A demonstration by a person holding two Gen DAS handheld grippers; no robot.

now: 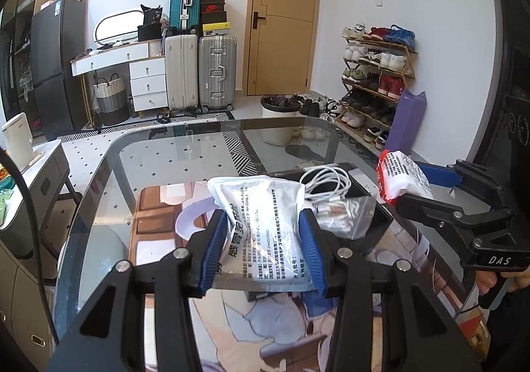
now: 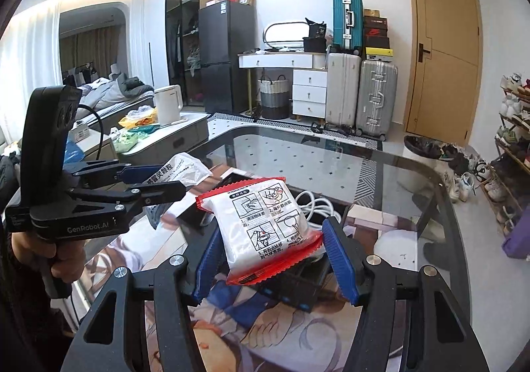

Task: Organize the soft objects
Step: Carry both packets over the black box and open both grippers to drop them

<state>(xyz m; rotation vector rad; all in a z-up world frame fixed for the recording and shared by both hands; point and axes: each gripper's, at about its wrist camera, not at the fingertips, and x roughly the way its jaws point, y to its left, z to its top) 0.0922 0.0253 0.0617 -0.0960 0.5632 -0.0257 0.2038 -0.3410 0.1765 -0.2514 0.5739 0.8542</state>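
Left gripper (image 1: 263, 236) clamps white pouch (image 1: 265, 226), long axis running ahead; right gripper (image 2: 275, 259) pinches red-edged packet (image 2: 265, 229). Both held above bench (image 1: 165, 153); black tray (image 1: 364, 186) lies just ahead.

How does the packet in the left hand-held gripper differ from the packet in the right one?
The left packet is white and grey with dense text; the right packet is white with red zigzag edges and drawn instruction panels. The left packet looks longer and crumpled at its top; the right packet looks squarer and puffier. Both are soft sealed packets, each pinched between blue fingers above the glass table.
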